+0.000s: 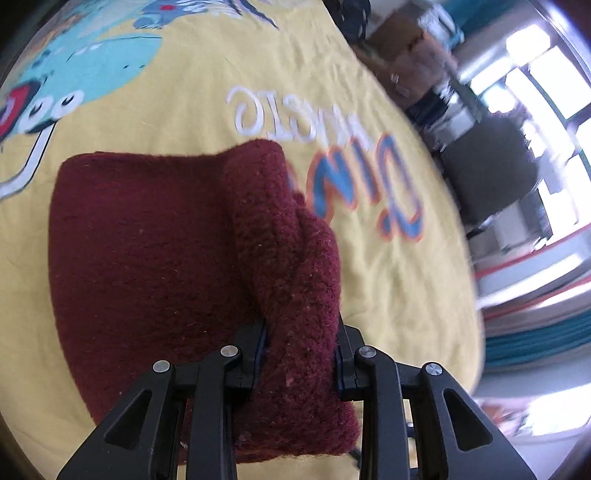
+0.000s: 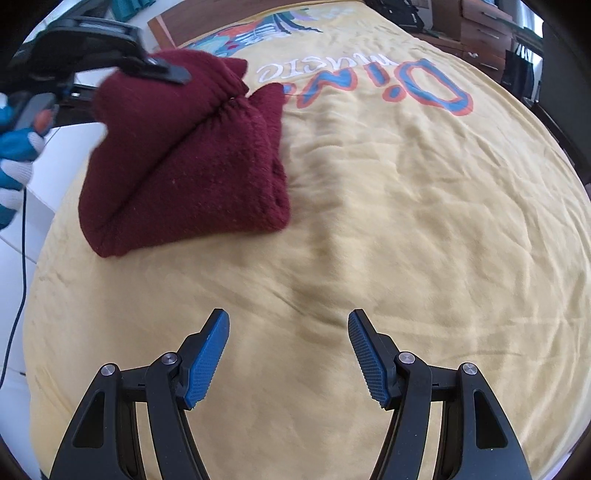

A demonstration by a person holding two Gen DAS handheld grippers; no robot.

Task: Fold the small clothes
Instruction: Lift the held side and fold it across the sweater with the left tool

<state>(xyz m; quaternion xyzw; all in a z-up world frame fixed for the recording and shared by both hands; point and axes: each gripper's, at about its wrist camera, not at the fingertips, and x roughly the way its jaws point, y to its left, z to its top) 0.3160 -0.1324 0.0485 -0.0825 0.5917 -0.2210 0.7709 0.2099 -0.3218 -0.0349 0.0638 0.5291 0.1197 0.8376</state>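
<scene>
A dark red knitted garment (image 1: 155,251) lies on a yellow blanket (image 1: 388,258), partly folded over itself. My left gripper (image 1: 301,354) is shut on a thick bunched fold of it, which rises between the black fingers. In the right wrist view the same garment (image 2: 192,162) sits at the upper left, lifted at its top by the left gripper (image 2: 162,70), held by a gloved hand (image 2: 14,147). My right gripper (image 2: 288,354) hangs open over bare blanket (image 2: 406,221), well clear of the garment, nothing between its blue pads (image 2: 207,362).
The blanket carries cartoon prints (image 1: 92,66) and large lettering (image 2: 369,81). Beyond its far edge stand wooden furniture (image 2: 487,33) and dark bags (image 2: 402,11). A white surface and a dark cable (image 2: 18,258) run along the left edge.
</scene>
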